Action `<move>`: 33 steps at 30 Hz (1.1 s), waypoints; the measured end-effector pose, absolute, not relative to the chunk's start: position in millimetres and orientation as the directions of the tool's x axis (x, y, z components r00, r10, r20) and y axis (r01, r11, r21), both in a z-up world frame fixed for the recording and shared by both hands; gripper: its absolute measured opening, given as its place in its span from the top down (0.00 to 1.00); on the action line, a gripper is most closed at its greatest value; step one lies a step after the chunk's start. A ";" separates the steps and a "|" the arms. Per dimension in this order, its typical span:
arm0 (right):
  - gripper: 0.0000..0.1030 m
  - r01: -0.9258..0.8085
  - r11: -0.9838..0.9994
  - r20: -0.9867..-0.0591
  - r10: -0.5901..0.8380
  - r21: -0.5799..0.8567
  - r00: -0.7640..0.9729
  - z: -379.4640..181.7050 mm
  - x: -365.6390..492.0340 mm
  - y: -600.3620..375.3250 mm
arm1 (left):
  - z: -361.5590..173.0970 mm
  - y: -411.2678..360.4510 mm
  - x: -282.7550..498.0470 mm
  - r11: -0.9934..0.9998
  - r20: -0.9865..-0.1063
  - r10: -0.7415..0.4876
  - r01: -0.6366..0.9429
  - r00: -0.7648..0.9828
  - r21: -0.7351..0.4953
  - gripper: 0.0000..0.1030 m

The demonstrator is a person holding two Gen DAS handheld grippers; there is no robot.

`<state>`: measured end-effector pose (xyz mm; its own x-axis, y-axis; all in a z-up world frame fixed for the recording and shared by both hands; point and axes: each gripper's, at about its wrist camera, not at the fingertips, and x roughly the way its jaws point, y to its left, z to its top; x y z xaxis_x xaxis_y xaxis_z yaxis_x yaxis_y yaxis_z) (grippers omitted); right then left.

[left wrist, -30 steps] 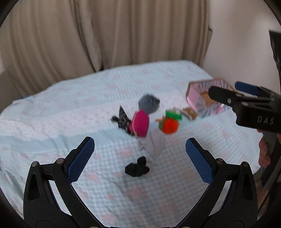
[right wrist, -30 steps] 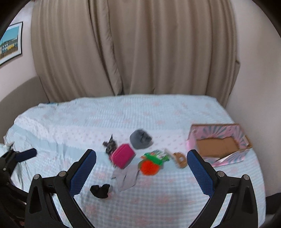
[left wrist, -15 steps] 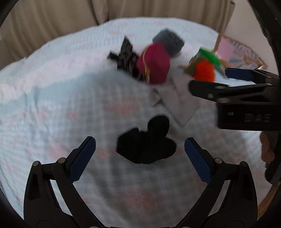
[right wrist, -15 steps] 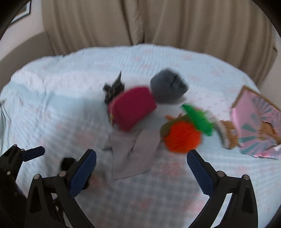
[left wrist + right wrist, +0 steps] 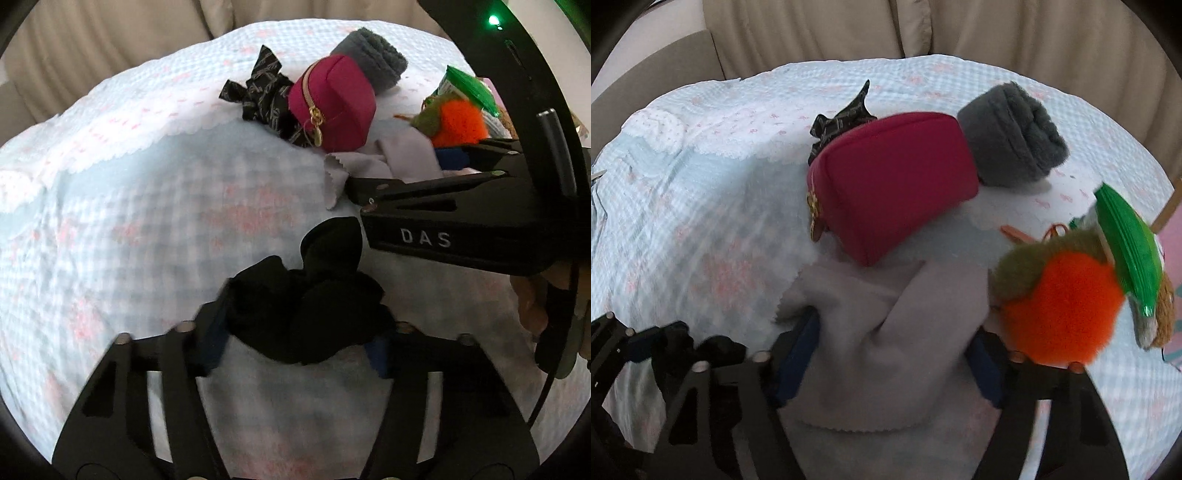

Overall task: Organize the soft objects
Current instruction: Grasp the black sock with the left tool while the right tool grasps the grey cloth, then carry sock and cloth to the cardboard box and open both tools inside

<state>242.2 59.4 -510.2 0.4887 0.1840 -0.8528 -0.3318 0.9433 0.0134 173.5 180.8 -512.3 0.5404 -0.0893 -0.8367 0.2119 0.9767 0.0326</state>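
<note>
Surface: a bed covered by a pale blue checked bedspread with faint pink motifs and a white scalloped band across its far part. Beige curtains are hung behind the bed.

Items laid on the bedspread:
- Black fabric piece, crumpled and matte, found at the near edge of the group. It is flanked on both sides by the blue pads of the left gripper, whose jaws are drawn in close against it; a firm pinch cannot be told, as that part is blurred.
- Grey cloth, thin, with pinked edges, bunched into upright folds. It is enclosed by the right gripper, the jaws narrowed about it with pads against either side.
- Magenta zip pouch, boxy, with a gold zipper pull, set just behind the grey cloth and overlapping its far edge.
- Dark patterned bow, tucked beside and partly behind the pouch.
- Grey rolled fleece, touching the pouch's far end.
- Orange plush ball with an olive top, beside the right gripper.
- Green packet, leaned upon the plush ball.
</note>
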 end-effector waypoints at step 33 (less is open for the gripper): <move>0.88 -0.135 0.991 -0.726 0.103 0.014 0.680 -288.2 202.9 9.8 | -298.3 179.1 199.0 0.971 -0.720 -0.178 0.240 0.671 -0.017 0.85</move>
<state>202.9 9.8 -288.2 0.6804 0.1028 -0.7256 -0.1353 0.9907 0.0135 199.0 179.1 -298.3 0.6711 -0.1783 -0.7196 0.2398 0.9707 -0.0169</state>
